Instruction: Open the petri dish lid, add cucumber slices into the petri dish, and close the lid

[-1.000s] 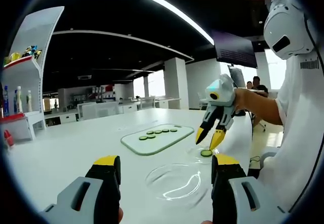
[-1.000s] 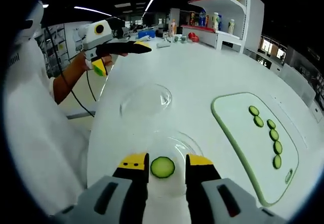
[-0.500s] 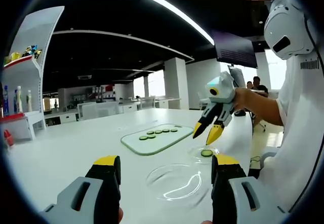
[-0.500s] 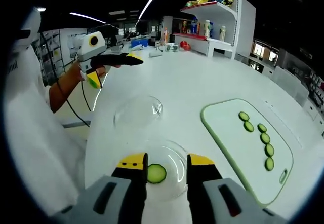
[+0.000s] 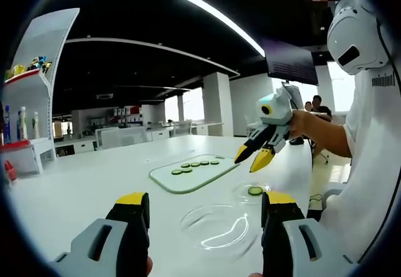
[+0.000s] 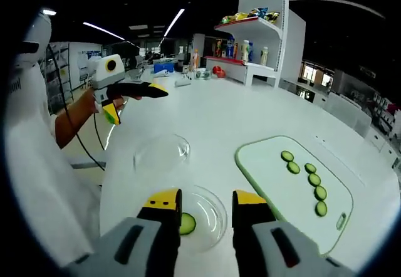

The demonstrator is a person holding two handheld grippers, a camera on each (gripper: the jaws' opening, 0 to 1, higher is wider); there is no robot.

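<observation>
The petri dish sits open on the white bench, holding one cucumber slice, with its lid lying just beside it. Five more cucumber slices lie in a row on the cutting board. The right hand-held gripper hangs above the dish, jaws parted and empty; the left hand-held gripper is likewise released, holding nothing.

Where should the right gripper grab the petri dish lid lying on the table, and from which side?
Grip the petri dish lid by its thin rim, coming from above with one jaw inside and one outside the wall. It seems to lie open side up on the table, apart from the petri dish, so the shallow upright wall is probably the only edge to pinch.
</observation>
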